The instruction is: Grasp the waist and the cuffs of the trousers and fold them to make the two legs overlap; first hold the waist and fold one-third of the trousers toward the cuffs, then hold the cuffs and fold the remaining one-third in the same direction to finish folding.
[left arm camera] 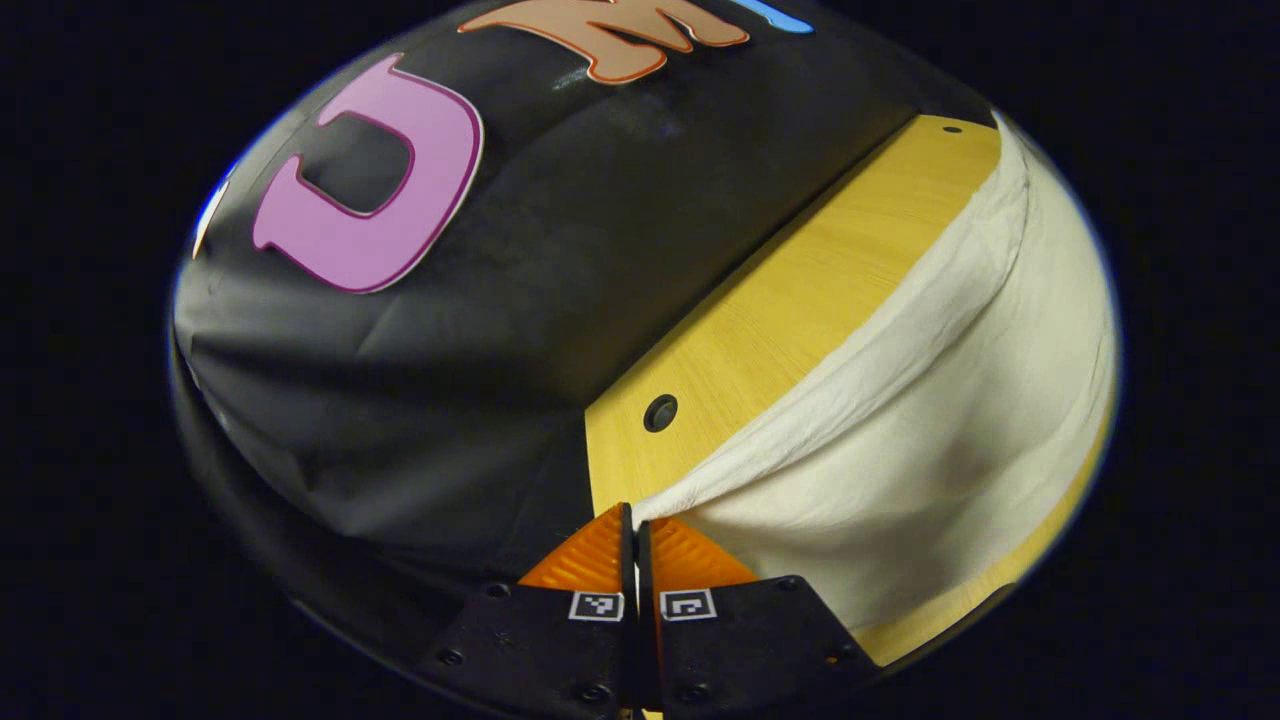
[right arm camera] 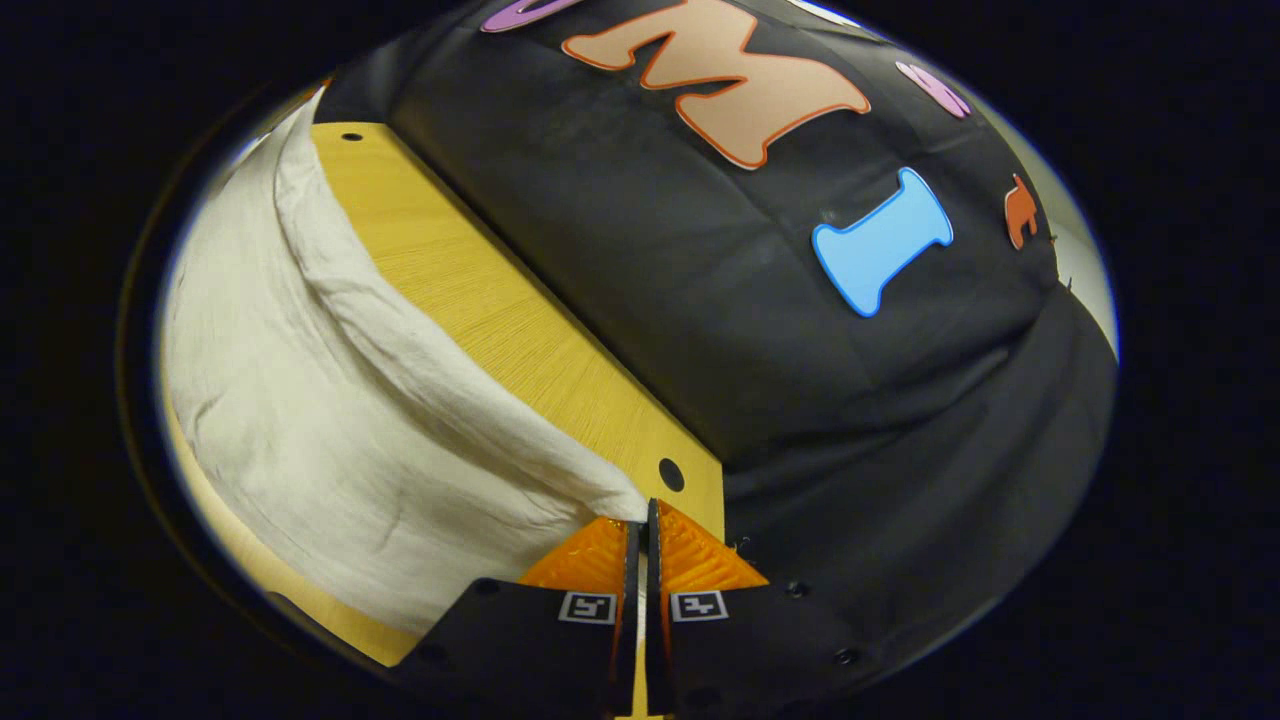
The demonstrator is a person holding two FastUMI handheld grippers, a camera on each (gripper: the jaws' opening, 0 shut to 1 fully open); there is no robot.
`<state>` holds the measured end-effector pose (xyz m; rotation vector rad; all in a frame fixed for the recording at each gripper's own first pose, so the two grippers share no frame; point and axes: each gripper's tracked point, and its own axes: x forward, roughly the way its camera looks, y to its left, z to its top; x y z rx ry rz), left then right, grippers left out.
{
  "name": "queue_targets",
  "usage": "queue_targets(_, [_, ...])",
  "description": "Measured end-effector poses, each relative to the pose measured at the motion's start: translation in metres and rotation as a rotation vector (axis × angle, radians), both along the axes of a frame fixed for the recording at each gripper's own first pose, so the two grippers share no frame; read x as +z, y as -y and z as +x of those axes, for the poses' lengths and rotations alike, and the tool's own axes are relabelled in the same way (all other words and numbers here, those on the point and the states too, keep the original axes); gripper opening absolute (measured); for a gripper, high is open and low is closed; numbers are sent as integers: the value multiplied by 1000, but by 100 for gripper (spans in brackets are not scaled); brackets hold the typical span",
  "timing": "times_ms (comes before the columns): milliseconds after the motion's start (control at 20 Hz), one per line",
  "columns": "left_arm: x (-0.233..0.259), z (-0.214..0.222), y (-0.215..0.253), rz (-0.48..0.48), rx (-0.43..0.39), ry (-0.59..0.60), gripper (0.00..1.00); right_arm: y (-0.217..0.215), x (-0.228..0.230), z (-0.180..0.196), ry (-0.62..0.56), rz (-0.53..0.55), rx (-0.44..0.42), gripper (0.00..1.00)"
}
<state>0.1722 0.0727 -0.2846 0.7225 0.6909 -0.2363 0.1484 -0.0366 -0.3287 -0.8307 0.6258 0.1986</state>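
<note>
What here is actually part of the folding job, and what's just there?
Part of the job:
- trousers, pale cloth lifted at one edge
- left gripper, pinching the cloth
- right gripper, pinching the cloth

Just there:
- table, wooden top with small holes
- booth wall, black cloth

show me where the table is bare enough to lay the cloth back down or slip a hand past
The free patch is the strip of table between the trousers and the black wall cloth, also seen in the right gripper view. A thin sliver shows at the near edge. It is crowded where the left gripper and right gripper pinch the fabric.
</note>
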Motion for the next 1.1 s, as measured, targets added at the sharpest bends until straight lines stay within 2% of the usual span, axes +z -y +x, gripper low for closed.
queue_targets(150, [-22,14,3,-8,15,1,0,-8,-21,9,-14,7,-46,3])
queue_targets(350, [-32,21,18,-54,6,16,0,-13,-43,13,-42,49,-84,8])
queue_targets(450, [-37,9,36,-135,4,-22,47,-20,-41,10,-48,108,-94,54])
queue_targets(550, [-29,9,48,-172,33,5,95,-25,-29,10,-32,153,-90,99])
queue_targets(750, [6,-2,64,-290,79,80,95,-15,-13,-3,-12,265,-158,98])
queue_targets(900, [34,-18,85,-399,100,122,95,7,-13,-24,-32,361,-270,98])
queue_targets(1100, [65,-38,102,-486,128,165,96,43,-29,-48,-78,440,-440,100])
